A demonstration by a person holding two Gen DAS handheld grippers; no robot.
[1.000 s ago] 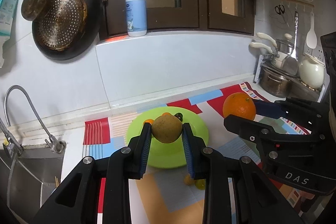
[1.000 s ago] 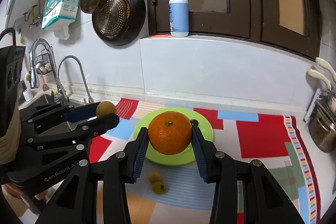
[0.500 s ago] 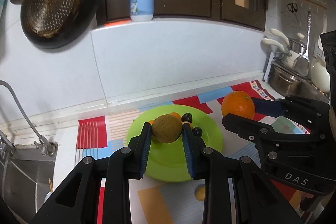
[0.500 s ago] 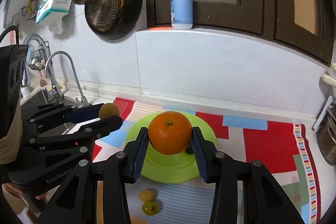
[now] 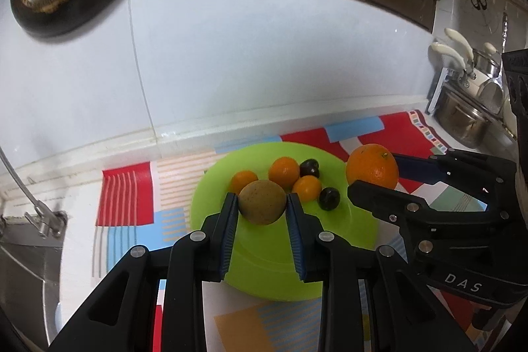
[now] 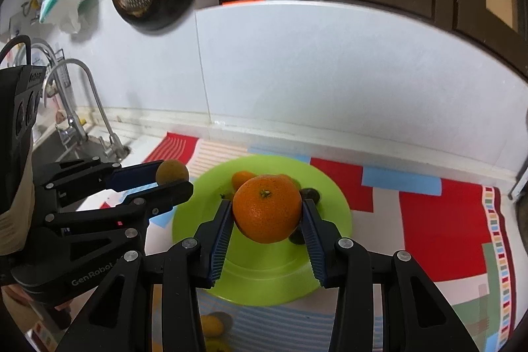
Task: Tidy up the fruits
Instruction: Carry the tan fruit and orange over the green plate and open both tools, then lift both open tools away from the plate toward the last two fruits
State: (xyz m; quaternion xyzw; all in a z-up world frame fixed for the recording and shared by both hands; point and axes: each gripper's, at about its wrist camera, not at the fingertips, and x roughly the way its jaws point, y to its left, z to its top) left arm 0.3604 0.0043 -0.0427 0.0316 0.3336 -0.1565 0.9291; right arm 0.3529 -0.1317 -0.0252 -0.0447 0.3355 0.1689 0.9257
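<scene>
Nearest in the left wrist view, the left gripper (image 5: 262, 203) has its jaws closed part-way on a round brownish-tan speckled fruit (image 5: 262, 202), one blue ribbed pad on each side at the widest part, fruit held off the surface above the near half of the round lime-green plastic plate (image 5: 270, 269). Judged: small, light, firm skin, fairly smooth, so could roll out if the pinch sits off-centre; hold across the middle looks right.

In the right wrist view, the right gripper (image 6: 265, 220) has jaws spread wider, clamped on a big round orange with pebbled skin (image 6: 266, 208), stem end facing camera, also in the air over the plate. Judged: heavier than the brown fruit, rind gives slightly, pebbled skin grips well on ribbed pads; grip at the equator, moderate squeeze, too hard would bruise.

Below the right gripper, two small yellowish fruits (image 6: 211, 327) sit on the patterned red, blue and white mat (image 6: 439, 220), off the plate, partly hidden by the fingers.

Further in, on the plate's far half: three small orange kumquat-like fruits (image 5: 283, 169) and two dark round fruits (image 5: 329, 198), close together, some touching. Judged: tiny, light, prone to roll.

Beyond: white tiled wall (image 5: 264, 71), sink tap (image 6: 82, 94) left, steel pot (image 5: 462, 121) right.
</scene>
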